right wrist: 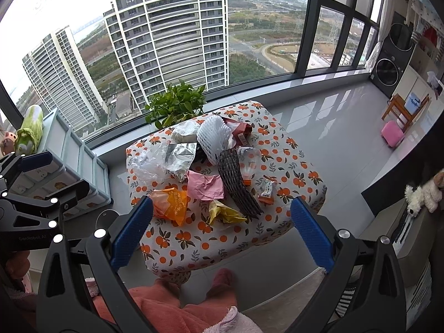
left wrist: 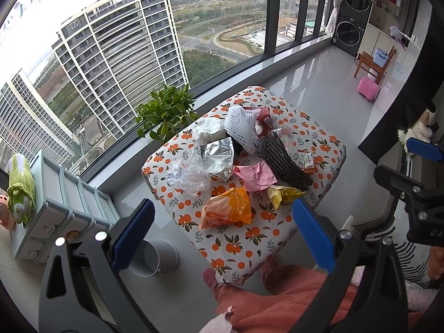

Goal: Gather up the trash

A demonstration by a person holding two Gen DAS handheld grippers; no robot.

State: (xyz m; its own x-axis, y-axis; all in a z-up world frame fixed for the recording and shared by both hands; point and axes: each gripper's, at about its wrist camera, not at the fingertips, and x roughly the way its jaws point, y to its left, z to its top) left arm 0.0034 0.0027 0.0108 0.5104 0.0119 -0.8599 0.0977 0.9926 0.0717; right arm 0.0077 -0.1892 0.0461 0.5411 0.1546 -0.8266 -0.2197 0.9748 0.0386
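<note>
Trash lies piled on a small table with an orange-print cloth: an orange bag, a yellow wrapper, pink paper, black foam netting, white foam netting, a silver foil bag and clear plastic. My left gripper and my right gripper are both open and empty, held above the table's near edge.
A white bin stands on the floor left of the table. A pale blue drawer unit is further left. A potted plant sits behind the table by the window. My legs are below the table.
</note>
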